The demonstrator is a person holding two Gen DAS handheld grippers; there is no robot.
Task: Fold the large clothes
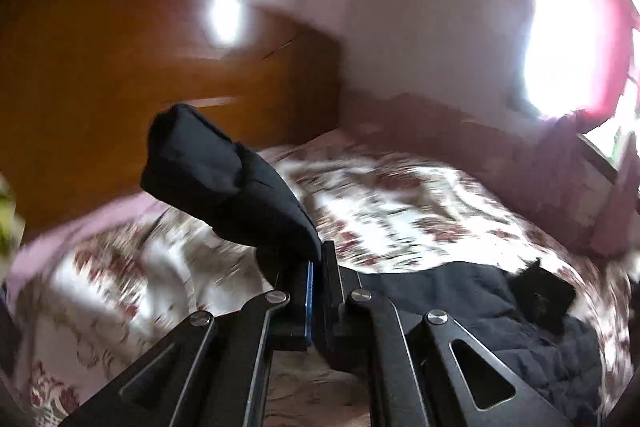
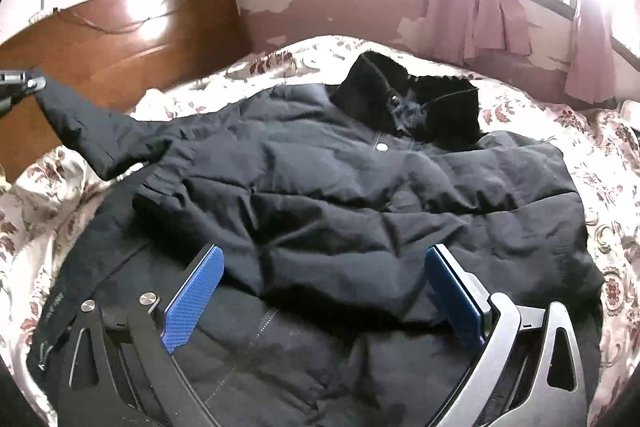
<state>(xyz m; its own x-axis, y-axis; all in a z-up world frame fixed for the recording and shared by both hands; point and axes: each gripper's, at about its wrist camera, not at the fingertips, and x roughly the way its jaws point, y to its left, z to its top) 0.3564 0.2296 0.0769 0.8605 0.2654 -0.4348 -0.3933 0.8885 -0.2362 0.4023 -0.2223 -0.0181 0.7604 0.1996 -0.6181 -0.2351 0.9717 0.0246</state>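
Observation:
A black padded jacket (image 2: 340, 195) with a furry collar (image 2: 412, 103) lies spread on the flowered bedspread (image 2: 600, 147). My left gripper (image 1: 316, 259) is shut on the end of the jacket's sleeve (image 1: 224, 183) and holds it lifted above the bed. In the right wrist view that gripper (image 2: 24, 83) shows at the far left, with the sleeve (image 2: 100, 135) stretched out from the jacket. My right gripper (image 2: 324, 259) is open and empty, its blue pads (image 2: 192, 299) hovering over the jacket's lower part.
A brown wooden headboard (image 1: 120, 75) stands at the left end of the bed. A pink wall with peeling paint (image 2: 340, 11) runs behind. A bright window with pink curtains (image 2: 492, 15) is at the right.

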